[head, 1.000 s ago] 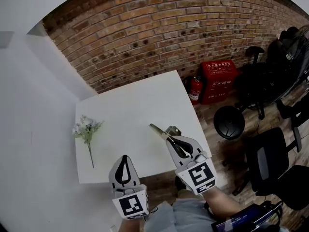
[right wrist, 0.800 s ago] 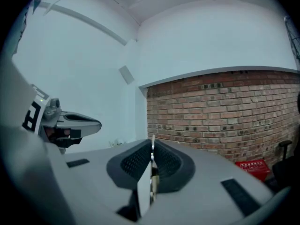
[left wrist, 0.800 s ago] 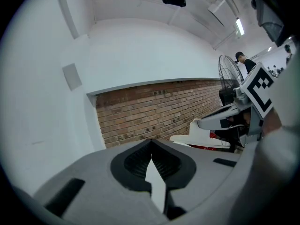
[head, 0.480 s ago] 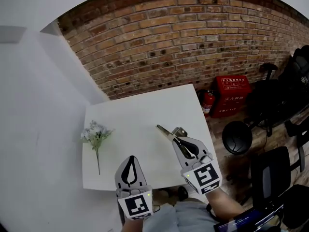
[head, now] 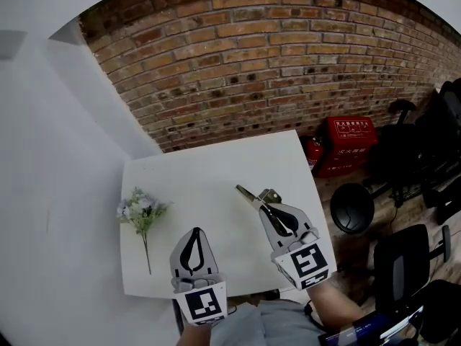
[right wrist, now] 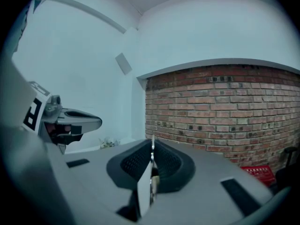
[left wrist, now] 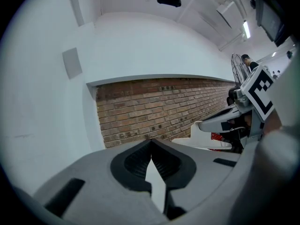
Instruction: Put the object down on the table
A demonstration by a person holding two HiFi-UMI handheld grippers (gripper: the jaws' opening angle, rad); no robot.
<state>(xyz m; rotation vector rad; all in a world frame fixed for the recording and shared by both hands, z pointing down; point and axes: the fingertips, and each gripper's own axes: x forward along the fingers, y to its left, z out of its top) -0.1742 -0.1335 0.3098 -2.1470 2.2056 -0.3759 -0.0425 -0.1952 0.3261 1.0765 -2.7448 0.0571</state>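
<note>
My right gripper [head: 265,206] [right wrist: 152,154] is shut on a thin metal object [head: 248,194] [right wrist: 152,143]. The flat piece sticks out past the fingertips, up and to the left, above the right part of the white table [head: 209,171]. In the right gripper view it shows edge-on as a narrow strip between the pads. My left gripper [head: 193,232] [left wrist: 151,146] is shut with nothing in it, near the table's front edge. A small sprig of white flowers [head: 142,212] lies on the table's left side.
A brick wall [head: 274,56] stands behind the table and a white wall [head: 50,157] to its left. To the right, on the wooden floor, are a red box [head: 349,137], a fire extinguisher [head: 315,150], a round black stool [head: 350,207] and black office chairs [head: 403,254].
The head view has shifted a little, so the table sits differently in the picture. Both grippers keep their places over the table, and the right one still holds the metal object.
</note>
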